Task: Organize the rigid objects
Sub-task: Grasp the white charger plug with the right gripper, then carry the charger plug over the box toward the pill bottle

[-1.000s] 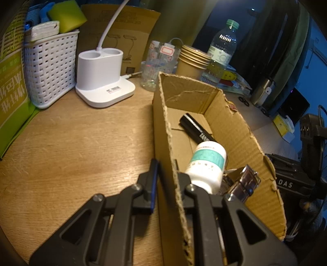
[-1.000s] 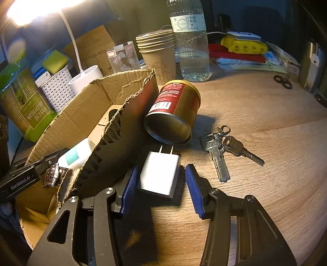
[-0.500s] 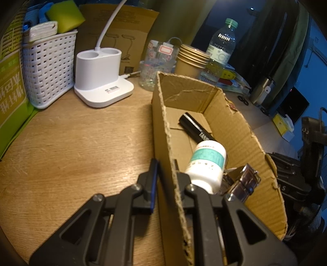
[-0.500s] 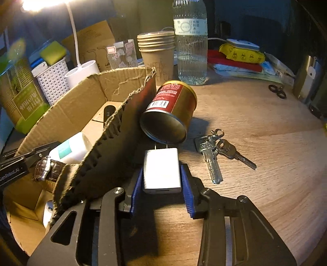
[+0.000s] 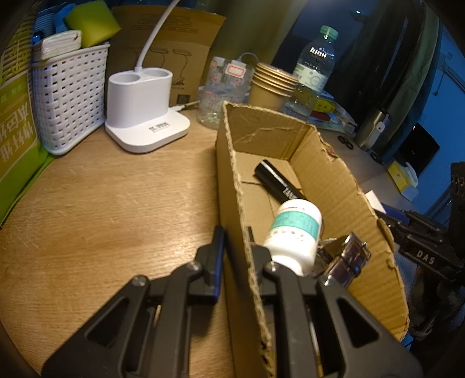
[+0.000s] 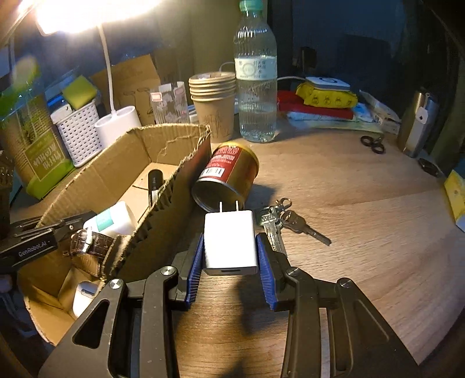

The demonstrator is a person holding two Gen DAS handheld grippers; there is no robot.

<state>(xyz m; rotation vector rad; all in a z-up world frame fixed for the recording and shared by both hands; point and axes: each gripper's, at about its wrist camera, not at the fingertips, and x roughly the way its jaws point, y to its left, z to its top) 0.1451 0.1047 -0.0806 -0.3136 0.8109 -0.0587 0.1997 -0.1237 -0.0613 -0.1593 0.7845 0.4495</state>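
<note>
At the back we see a white lattice basket (image 5: 69, 96) holding a yellow-green sponge (image 5: 91, 21), with a green printed pack (image 5: 16, 125) beside it. Next comes a white lamp base (image 5: 142, 116) with its curved neck and lit head (image 6: 87, 11). We note a clear patterned glass (image 6: 168, 101), a stack of brown paper cups (image 6: 213, 101) and a water bottle (image 6: 255, 87) in a row. Further right: a yellow pouch (image 6: 325, 96) on red packets, small black rings (image 6: 373, 144), and what we take for a metal flask (image 6: 418, 122), dim. All sit on a wooden table (image 6: 363, 218).
</note>
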